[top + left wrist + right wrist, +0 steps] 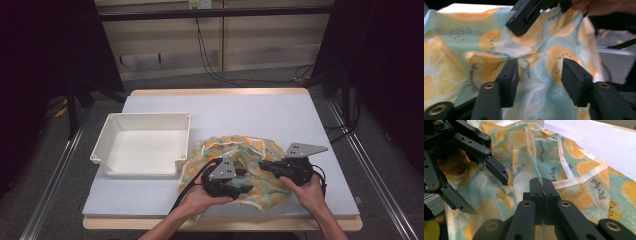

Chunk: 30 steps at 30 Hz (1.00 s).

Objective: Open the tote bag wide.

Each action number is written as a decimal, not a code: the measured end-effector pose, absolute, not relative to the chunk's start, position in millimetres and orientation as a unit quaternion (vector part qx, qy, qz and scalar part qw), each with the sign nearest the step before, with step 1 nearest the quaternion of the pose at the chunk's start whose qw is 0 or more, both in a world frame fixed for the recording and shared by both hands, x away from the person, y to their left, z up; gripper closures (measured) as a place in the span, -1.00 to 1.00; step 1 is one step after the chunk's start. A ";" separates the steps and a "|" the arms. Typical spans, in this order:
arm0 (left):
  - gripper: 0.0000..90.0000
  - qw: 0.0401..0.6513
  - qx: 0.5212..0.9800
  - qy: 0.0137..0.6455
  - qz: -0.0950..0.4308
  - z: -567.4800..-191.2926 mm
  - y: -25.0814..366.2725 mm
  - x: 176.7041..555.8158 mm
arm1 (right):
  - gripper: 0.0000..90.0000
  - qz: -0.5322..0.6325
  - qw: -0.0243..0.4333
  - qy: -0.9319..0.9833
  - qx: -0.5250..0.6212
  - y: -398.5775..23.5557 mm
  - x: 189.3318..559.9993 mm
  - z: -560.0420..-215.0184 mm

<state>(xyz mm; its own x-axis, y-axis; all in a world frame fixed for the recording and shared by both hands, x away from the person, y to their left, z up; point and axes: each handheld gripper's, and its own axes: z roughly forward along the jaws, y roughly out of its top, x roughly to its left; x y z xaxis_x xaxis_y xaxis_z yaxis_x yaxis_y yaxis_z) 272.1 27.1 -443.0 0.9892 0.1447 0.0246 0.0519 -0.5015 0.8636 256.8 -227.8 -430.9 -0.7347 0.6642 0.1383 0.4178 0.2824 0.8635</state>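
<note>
On the grey table [280, 115], a citrus-print cloth [250, 150] lies crumpled near the front, right of a white bin [142, 145]. The right gripper [543, 191] pinches a fold; the left gripper [537, 75] stands spread over the cloth. A thin pinch may slip if pulled.

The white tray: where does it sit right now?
In the high view the white tray sits on the left half of the table, its right wall beside the citrus-print cloth.
</note>
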 end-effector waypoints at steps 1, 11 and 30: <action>0.09 0.490 0.868 0.059 0.056 -444.0 26.8 271.8 | 0.98 0.492 0.125 0.791 0.342 -227.8 256.8 -430.9; 0.96 0.478 0.873 0.064 0.071 -450.7 26.7 274.8 | 1.00 0.501 0.115 0.786 0.343 -228.1 258.4 -431.3; 1.00 0.535 0.843 0.048 -0.019 -424.4 46.4 249.0 | 1.00 0.517 0.120 0.771 0.353 -236.9 285.7 -419.2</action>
